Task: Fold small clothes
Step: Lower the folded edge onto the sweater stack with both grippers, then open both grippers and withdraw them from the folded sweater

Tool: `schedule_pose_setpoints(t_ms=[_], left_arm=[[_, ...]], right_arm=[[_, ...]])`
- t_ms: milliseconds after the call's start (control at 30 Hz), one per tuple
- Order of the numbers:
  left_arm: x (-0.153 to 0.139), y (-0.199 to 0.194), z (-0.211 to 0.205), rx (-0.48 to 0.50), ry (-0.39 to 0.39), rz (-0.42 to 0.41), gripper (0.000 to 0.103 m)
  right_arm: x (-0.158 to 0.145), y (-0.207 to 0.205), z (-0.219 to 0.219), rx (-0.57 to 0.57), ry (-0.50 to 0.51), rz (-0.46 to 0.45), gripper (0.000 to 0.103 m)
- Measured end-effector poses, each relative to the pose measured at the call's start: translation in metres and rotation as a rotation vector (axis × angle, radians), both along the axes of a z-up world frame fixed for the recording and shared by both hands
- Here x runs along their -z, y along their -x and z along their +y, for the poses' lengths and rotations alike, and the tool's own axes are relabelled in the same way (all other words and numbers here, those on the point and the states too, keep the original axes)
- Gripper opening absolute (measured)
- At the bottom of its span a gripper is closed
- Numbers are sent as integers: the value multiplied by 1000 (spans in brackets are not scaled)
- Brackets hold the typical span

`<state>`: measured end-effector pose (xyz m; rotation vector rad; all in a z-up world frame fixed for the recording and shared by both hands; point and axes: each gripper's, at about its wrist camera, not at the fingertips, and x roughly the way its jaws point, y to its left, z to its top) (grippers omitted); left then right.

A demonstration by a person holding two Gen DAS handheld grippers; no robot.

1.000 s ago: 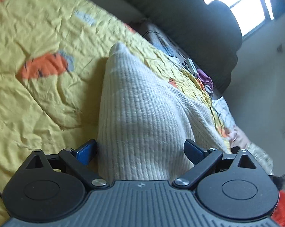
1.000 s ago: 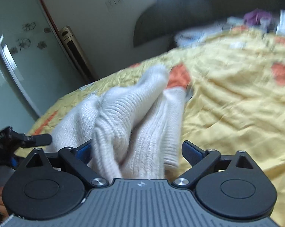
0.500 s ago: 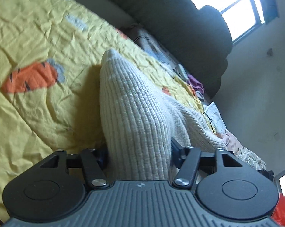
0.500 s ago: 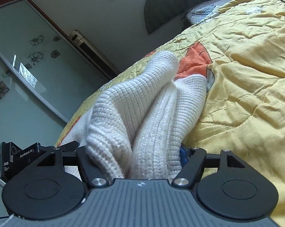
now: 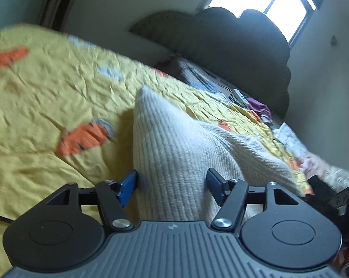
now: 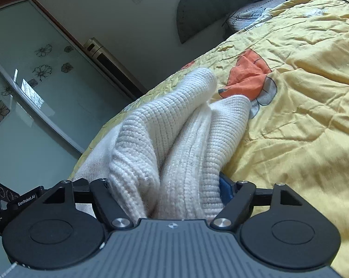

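Cream ribbed knitwear [image 5: 174, 162] is lying bunched on the yellow bedspread [image 5: 47, 92] and running between the left gripper [image 5: 172, 180] jaws, which are opening, the blue pads seemingly just clear of it. Right wrist view: the right gripper [image 6: 165, 185] is opening too, knit folds [image 6: 174, 139] filling its gap and pressing against both fingers.
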<state>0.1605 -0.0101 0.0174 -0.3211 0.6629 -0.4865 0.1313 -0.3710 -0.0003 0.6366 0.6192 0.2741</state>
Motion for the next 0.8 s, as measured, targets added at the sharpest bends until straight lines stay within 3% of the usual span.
schedule_pose_setpoints(t_ms=[200, 267, 333, 467, 667, 800], left_arm=[[-13, 68, -13, 25, -264, -195, 73], [-11, 89, -19, 42, -358, -262, 78], [-8, 109, -23, 73, -424, -329, 82], [2, 121, -41, 126, -566, -388, 83], [10, 113, -38, 80, -581, -381, 84], [15, 106, -27, 55, -563, -351, 87]], right_arm=[[-9, 52, -12, 53, 0, -33, 77], [-11, 69, -16, 66, -17, -56, 57], [-13, 79, -16, 65, -20, -63, 48], [-15, 81, -9, 58, 39, -62, 43], [-17, 82, 0, 52, 97, -65, 30], [-19, 90, 5, 31, 102, -73, 27]])
